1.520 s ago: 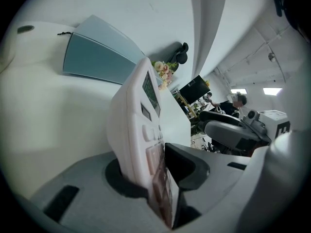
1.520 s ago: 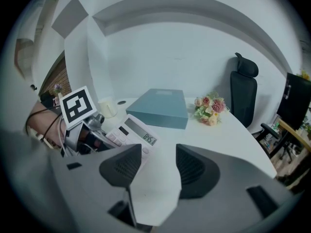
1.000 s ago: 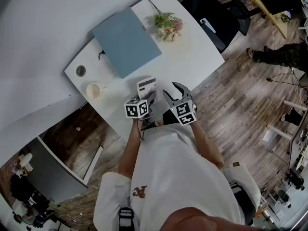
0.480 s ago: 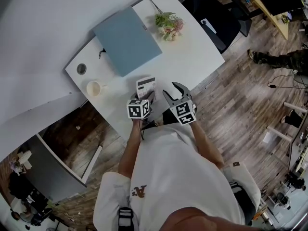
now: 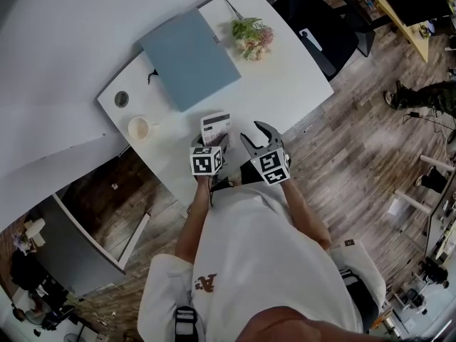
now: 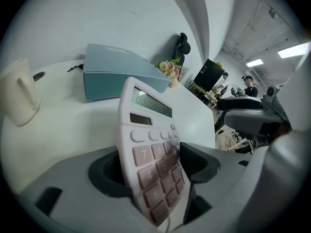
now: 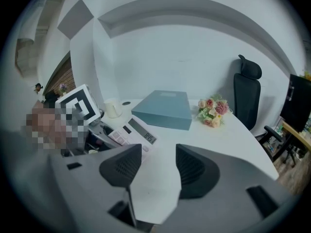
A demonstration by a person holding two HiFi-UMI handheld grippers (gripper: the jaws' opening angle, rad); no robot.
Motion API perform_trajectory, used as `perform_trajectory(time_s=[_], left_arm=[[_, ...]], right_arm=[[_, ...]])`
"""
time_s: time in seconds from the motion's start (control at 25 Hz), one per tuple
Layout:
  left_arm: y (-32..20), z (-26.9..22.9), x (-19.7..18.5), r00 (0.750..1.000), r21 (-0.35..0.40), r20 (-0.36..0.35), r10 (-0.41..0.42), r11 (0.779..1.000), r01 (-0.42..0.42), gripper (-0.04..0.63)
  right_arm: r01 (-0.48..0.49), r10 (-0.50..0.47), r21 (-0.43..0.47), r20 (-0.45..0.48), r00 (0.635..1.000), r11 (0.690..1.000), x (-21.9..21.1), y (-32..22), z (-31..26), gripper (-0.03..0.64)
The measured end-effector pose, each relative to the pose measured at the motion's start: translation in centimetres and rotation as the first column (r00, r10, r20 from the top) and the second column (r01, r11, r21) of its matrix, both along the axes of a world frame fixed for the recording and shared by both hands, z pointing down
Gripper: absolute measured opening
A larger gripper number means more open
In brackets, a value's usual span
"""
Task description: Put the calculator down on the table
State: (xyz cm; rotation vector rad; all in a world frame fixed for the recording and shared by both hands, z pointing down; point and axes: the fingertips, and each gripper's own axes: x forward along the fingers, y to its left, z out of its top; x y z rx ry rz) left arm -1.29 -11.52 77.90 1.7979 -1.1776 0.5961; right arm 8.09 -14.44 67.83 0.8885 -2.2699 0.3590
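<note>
The white calculator (image 5: 216, 127) with pink keys rests near the front edge of the white table (image 5: 285, 84). My left gripper (image 5: 214, 147) is at its near end. In the left gripper view the calculator (image 6: 146, 144) stands tilted between the jaws of the left gripper (image 6: 150, 166). Those jaws have just been opening, and the pads no longer clamp it. My right gripper (image 5: 258, 135) hovers just right of it, open and empty. The right gripper view shows its jaws (image 7: 153, 166) apart over bare table, with the calculator (image 7: 138, 132) to the left.
A blue flat box (image 5: 189, 60) lies at the table's back, with a small bouquet (image 5: 251, 35) to its right. A cream cup (image 5: 139, 129) and a cable hole (image 5: 121, 99) are at the left. A black office chair (image 5: 320, 27) stands beyond the table's right edge.
The left gripper's marker cube has shifted slightly right and rolled. The calculator stays where it was on the table. The right gripper has not moved.
</note>
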Motion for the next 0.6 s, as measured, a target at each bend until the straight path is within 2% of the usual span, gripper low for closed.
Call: perform_trajectory(time_s=[0.6], left_arm=[[0.2, 0.4, -1.2, 0.995, 0.015, 0.086, -0.055, 0.998, 0.053, 0.394]], right_arm=[[0.065, -0.065, -0.01, 0.008, 0.998, 0.998, -0.4, -0.4, 0.3, 0.225]])
